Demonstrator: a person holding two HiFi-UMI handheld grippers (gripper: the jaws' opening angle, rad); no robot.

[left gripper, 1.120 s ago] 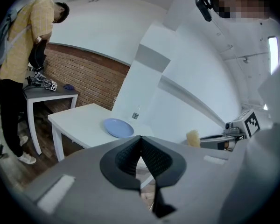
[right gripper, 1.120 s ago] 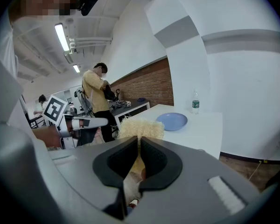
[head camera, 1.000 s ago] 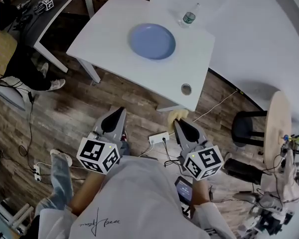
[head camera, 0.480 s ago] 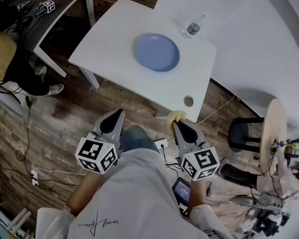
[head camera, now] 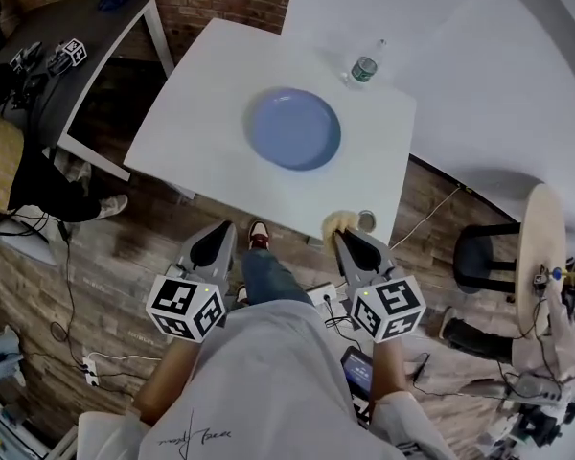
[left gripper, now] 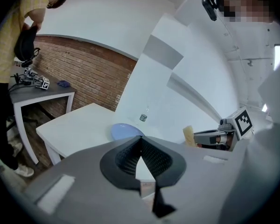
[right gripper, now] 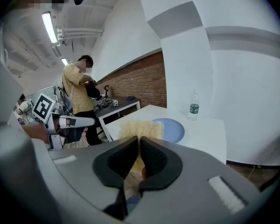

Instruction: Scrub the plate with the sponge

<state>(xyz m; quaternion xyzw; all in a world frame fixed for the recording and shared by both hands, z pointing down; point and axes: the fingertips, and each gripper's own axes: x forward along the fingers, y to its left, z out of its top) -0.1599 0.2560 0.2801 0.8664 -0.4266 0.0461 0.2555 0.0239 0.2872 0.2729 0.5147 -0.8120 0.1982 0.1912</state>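
Your right gripper (head camera: 345, 239) clamps the yellow foam sponge (head camera: 340, 221); left gripper (head camera: 218, 231) closed, empty; round blue plate (head camera: 294, 128) far ahead, scrubbing unstarted

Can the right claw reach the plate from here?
Probably yes: the right claw, shut on the sponge, is by the table edge; nothing stands between it and the plate.

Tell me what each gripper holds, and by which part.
The right gripper grips the sponge by its near edge; the rest sticks past the tips. The left gripper is shut, empty.
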